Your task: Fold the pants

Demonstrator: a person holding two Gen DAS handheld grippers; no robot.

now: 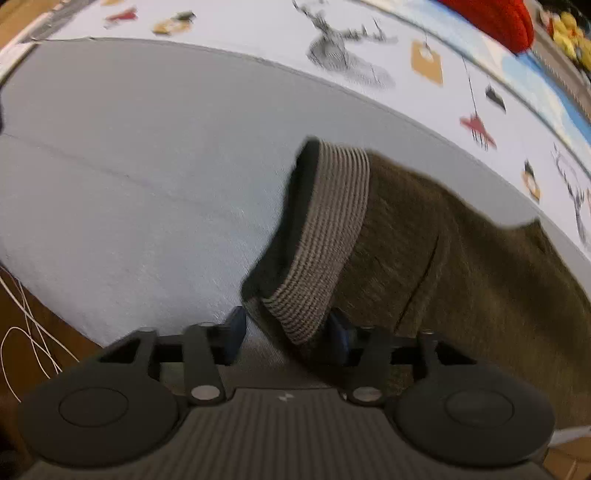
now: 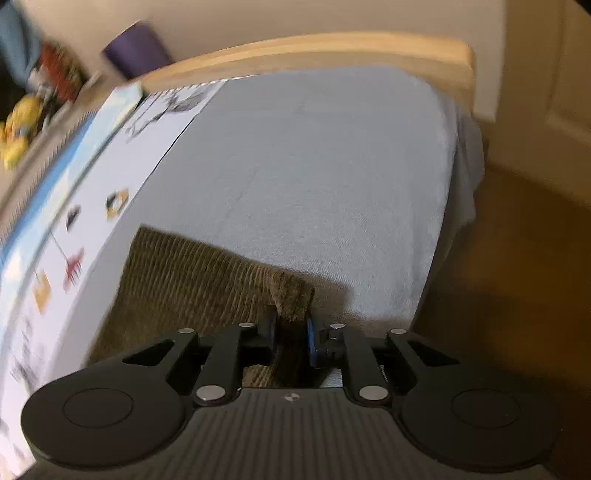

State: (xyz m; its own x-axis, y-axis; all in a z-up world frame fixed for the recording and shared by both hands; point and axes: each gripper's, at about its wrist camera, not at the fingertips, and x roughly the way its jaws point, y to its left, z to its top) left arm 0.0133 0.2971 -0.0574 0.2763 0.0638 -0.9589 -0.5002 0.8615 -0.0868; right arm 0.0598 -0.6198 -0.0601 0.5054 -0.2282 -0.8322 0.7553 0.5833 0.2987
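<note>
Lying on the grey sheet of the bed (image 2: 314,166), near its front edge, are the brown corduroy pants (image 1: 461,251). The right gripper (image 2: 291,338) has its jaws clamped on a raised fold of the fabric. The left gripper (image 1: 288,332) has its jaws apart; the ribbed cuff (image 1: 328,236) hangs between them, seemingly not squeezed. A patterned cover (image 1: 240,33) lies along the far edge.
</note>
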